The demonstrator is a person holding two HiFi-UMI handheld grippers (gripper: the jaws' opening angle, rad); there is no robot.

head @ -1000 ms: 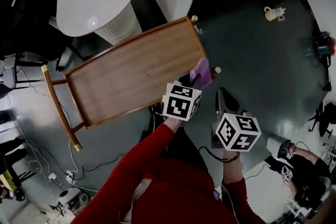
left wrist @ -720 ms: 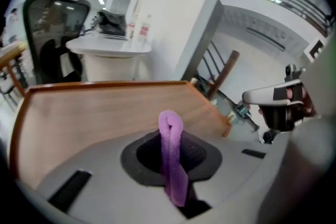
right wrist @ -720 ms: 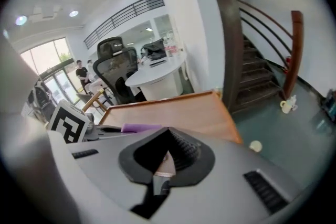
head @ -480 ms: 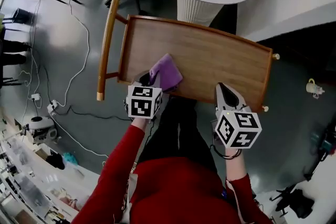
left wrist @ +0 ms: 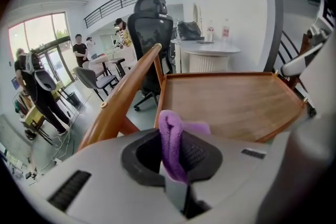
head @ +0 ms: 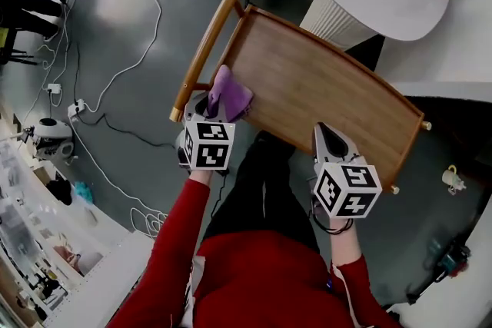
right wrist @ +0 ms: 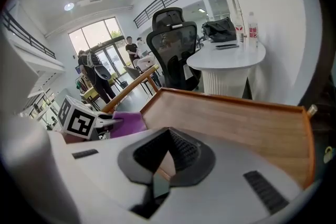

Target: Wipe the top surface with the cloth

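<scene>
At corner of wood top (head: 323, 96), L gripper (head: 214, 108) pinches cloth (head: 228, 92); R gripper (head: 327, 138) fingers (right wrist: 181, 150) closed.

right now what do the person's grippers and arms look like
The left gripper and right gripper have pale grey shells with dark ribbed jaw pads, each carrying a white cube printed with black square markers. A black cable loops under the right one. The sleeves are red.
</scene>
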